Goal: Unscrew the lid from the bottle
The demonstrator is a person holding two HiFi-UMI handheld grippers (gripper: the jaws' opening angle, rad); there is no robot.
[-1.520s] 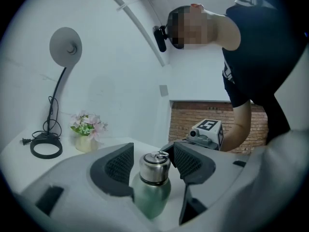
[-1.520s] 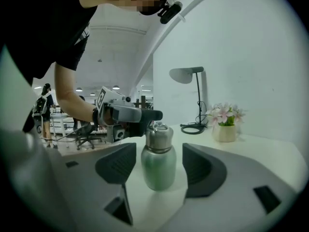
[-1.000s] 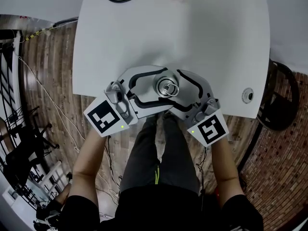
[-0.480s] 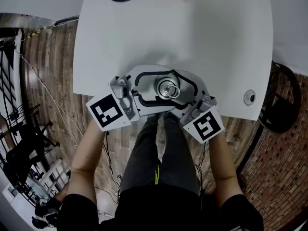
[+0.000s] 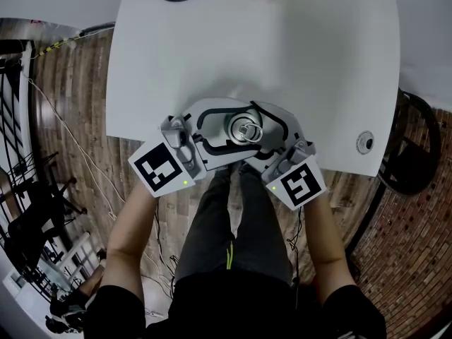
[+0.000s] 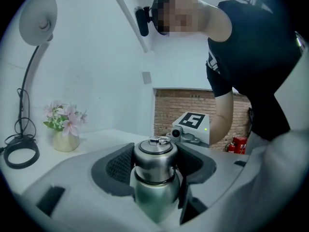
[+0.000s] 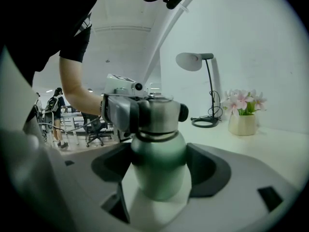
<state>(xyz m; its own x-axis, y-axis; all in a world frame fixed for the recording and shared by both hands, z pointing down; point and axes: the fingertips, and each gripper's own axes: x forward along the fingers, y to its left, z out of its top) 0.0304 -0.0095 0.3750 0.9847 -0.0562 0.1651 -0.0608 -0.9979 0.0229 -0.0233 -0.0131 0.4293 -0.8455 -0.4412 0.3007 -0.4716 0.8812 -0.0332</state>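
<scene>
Your left gripper (image 6: 154,169) is closing its jaws round the round brushed-steel lid with a small ring handle on top (image 6: 153,154). The dark pads stand just beside the lid on either side and do not look to be pressing it yet. Your right gripper (image 7: 159,173) is clamped on the pale green metal bottle (image 7: 159,170), with its pads against the rounded body below the shoulder.

The bottle stands upright at the 6 o'clock edge of the white table (image 5: 318,62), straight in front of you. The left gripper comes to it from about 8 o'clock and the right from about 4 o'clock.

As for progress, the lid is still on. It sits square on the neck with only a thin dark seam between it and the body, and no thread shows. Whether it has already been loosened at all, the pictures don't say. What's left, by my reading, is to finish the grip on the lid, turn it off while the right gripper holds the body fast, and lift it clear.
</scene>
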